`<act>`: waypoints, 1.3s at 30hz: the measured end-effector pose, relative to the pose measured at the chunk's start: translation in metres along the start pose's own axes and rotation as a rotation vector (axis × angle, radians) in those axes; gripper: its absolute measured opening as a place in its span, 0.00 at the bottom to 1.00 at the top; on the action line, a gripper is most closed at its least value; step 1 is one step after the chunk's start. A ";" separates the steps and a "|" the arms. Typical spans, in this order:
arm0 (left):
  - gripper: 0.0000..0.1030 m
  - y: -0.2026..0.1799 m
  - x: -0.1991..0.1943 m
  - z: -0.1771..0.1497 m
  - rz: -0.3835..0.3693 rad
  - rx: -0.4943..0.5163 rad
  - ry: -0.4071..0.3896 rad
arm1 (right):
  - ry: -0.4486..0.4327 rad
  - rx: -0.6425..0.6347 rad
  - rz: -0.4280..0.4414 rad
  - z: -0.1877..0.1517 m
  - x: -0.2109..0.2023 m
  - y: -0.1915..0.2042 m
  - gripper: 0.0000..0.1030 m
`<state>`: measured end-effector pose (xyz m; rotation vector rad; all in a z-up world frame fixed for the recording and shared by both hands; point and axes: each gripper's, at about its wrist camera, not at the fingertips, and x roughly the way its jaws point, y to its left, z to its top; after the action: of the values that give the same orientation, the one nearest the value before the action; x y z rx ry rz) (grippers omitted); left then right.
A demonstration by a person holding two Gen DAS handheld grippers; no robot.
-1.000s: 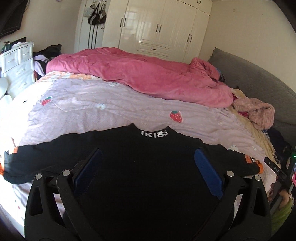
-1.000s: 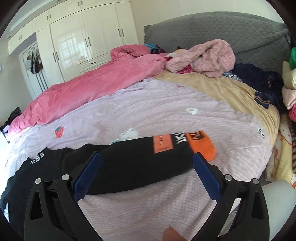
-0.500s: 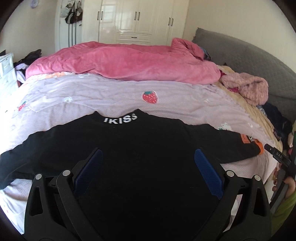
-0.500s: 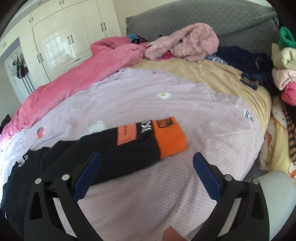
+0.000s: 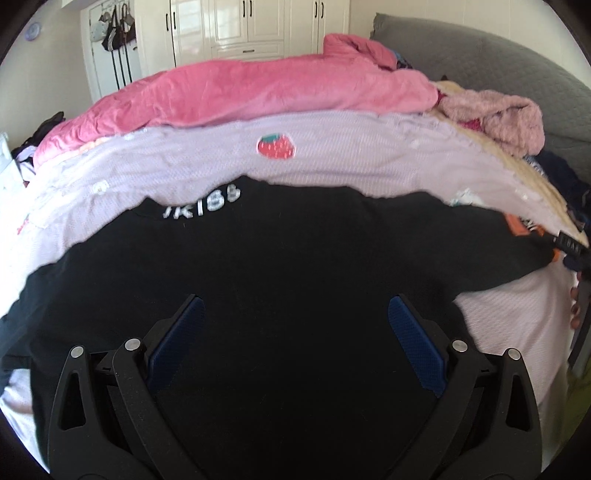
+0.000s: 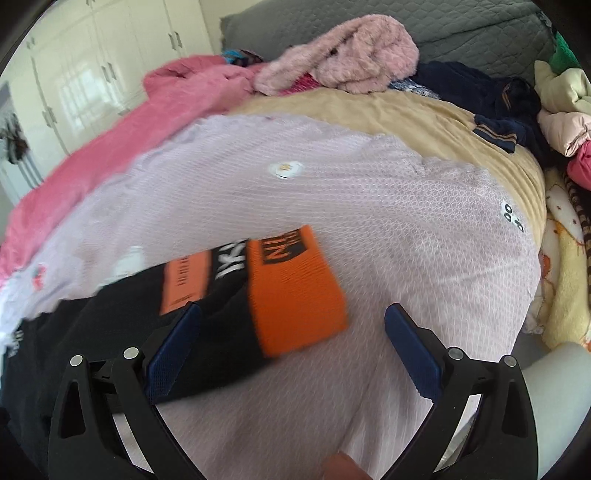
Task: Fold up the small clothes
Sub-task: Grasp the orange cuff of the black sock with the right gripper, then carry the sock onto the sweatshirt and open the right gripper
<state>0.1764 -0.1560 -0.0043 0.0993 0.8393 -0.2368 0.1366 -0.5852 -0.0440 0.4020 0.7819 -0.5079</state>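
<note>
- We see a black shirt [image 5: 280,258] spread flat on the lilac sheet [image 5: 369,162] of the bed, collar away from us, with white letters on the collar.
- Our left hand-held gripper [image 5: 293,317] hovers over the middle of the shirt, its blue pads [image 5: 177,339] spread wide with nothing between them.
- Our right hand-held gripper [image 6: 291,325] is also wide open and empty; it hangs above the shirt's right sleeve.
- That sleeve ends in an orange cuff [image 6: 295,291], which lies on the sheet between the right fingers [image 6: 410,350], nearer the left one. An orange patch sits on the sleeve just beside the cuff, toward the shirt's body.
- Beyond the shirt's collar a strawberry print [image 5: 276,146] marks the sheet, and further off lies a pink quilt [image 5: 258,92].
- A fluffy pink garment [image 6: 351,55] sits by the grey headboard [image 6: 480,29], well apart from the shirt, with a navy garment [image 6: 495,99] near it.
- White wardrobes [image 5: 258,26] stand behind the quilt.
- Both views are somewhat blurred.
</note>
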 end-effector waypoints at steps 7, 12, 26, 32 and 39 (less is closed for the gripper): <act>0.91 0.016 0.017 -0.016 -0.009 -0.047 0.003 | 0.001 0.023 0.039 0.009 0.014 0.001 0.44; 0.91 0.020 0.030 -0.024 -0.014 -0.062 0.030 | -0.035 0.034 0.140 0.007 0.003 0.002 0.25; 0.91 0.071 0.001 -0.027 -0.009 -0.213 -0.033 | -0.130 -0.143 0.440 0.011 -0.068 0.103 0.07; 0.91 0.097 -0.010 -0.031 0.005 -0.268 -0.045 | -0.105 -0.256 0.571 -0.004 -0.091 0.177 0.07; 0.91 0.126 -0.016 -0.042 0.015 -0.334 -0.052 | -0.035 -0.365 0.688 -0.031 -0.107 0.260 0.07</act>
<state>0.1667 -0.0236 -0.0207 -0.2121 0.8154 -0.0820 0.2024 -0.3286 0.0563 0.2950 0.6350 0.2695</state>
